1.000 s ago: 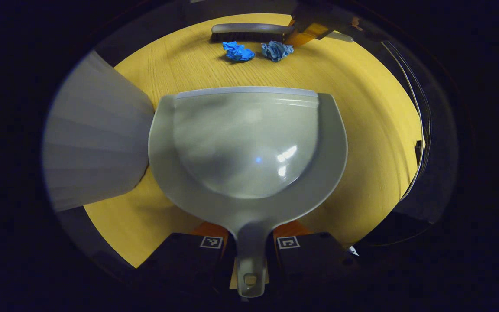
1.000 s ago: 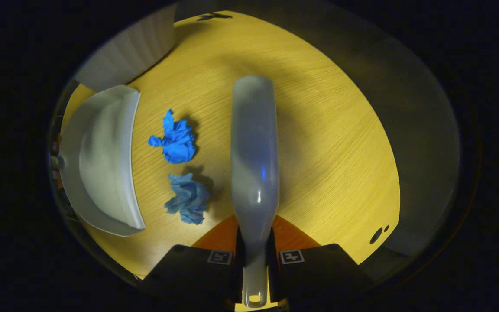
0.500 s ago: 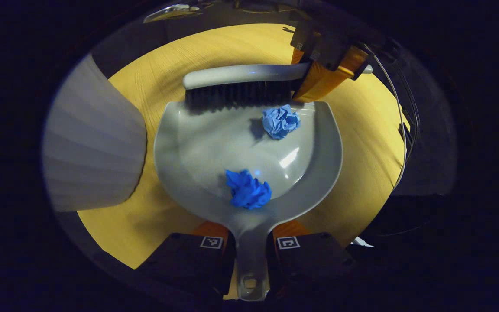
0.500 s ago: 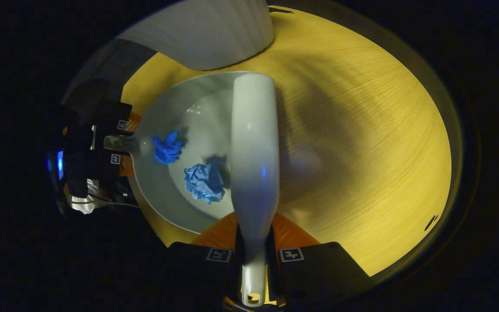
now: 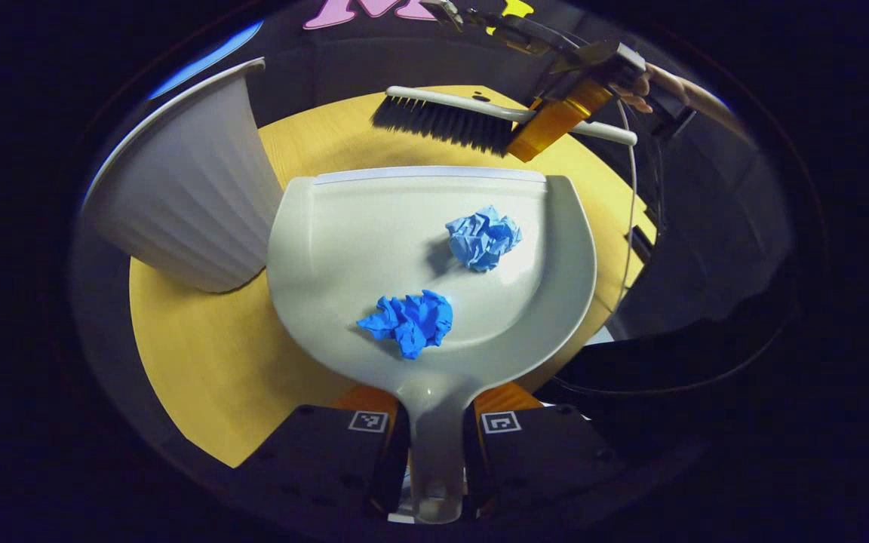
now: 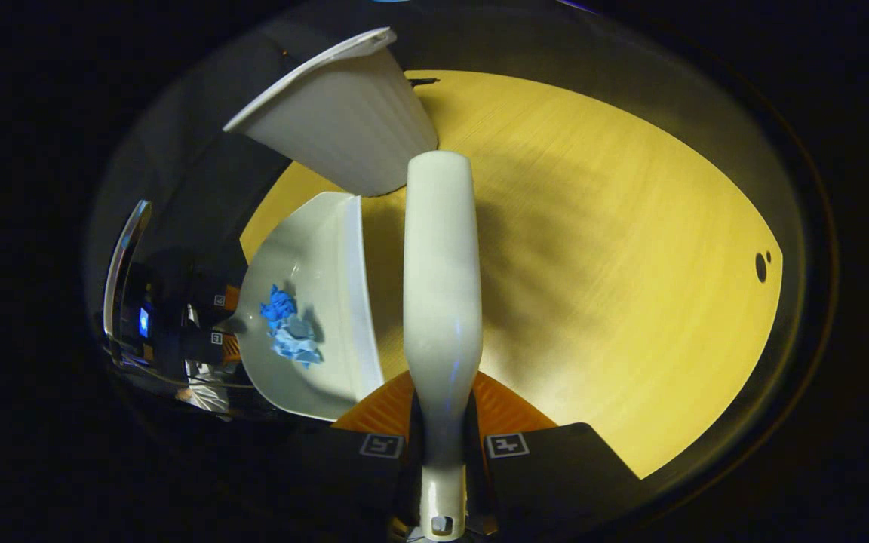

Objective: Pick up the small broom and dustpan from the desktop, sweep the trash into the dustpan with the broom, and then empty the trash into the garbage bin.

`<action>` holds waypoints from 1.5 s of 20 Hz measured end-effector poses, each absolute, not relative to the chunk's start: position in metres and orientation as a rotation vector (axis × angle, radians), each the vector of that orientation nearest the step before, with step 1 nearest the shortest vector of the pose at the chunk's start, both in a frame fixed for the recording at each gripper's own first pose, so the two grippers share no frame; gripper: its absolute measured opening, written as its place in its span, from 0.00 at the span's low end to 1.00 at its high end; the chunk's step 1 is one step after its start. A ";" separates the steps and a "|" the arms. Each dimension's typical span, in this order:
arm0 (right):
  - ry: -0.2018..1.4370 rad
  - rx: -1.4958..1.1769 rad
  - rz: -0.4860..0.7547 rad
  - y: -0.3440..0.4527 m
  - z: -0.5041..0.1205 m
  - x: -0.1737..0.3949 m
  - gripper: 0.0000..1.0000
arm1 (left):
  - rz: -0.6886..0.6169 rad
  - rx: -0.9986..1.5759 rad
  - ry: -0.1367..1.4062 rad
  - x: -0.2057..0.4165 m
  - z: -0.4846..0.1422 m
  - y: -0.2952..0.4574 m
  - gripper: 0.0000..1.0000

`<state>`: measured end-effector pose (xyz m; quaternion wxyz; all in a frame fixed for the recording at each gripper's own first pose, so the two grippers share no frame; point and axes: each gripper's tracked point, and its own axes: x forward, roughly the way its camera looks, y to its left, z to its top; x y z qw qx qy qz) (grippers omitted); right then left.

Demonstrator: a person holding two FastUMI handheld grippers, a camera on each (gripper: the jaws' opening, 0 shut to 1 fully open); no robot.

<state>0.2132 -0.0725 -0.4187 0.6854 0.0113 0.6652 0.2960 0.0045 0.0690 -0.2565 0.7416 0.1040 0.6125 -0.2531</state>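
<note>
The grey dustpan (image 5: 374,226) is held by its handle in my left gripper (image 5: 434,431), which is shut on it. Two crumpled blue paper balls lie inside the pan, a lighter one (image 5: 483,238) and a darker one (image 5: 409,322). In the right gripper view the dustpan (image 6: 314,286) sits at the left with both blue paper balls (image 6: 287,332) in it. My right gripper (image 6: 443,451) is shut on the handle of the small broom (image 6: 440,279). In the left gripper view the broom (image 5: 449,121) hangs above the table beyond the pan's front lip, bristles down.
A white ribbed garbage bin (image 5: 185,188) stands on the round yellow wooden table (image 5: 201,362) just left of the dustpan; in the right gripper view the bin (image 6: 344,121) is ahead and left. Cables (image 5: 634,226) hang off the table's right side.
The broom swept both paper balls into the dustpan, then lifted and pulled back from its lip. The dustpan has risen off the table with the balls inside.
</note>
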 end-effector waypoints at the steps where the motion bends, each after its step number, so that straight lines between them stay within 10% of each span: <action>1: 1.466 0.069 0.637 -0.082 -0.430 0.216 0.26 | -0.549 0.235 1.316 0.003 -0.244 0.073 0.29; 11: 1.259 0.378 0.558 -0.154 -0.523 0.144 0.25 | -0.319 0.173 1.211 0.056 -0.105 0.128 0.29; 17: 1.210 0.476 0.527 -0.146 -0.534 0.103 0.26 | -0.093 0.288 1.256 0.160 -0.122 0.203 0.29; 30: 1.166 0.622 0.367 -0.163 -0.557 0.057 0.25 | -0.118 1.308 1.421 0.250 -0.178 0.167 0.29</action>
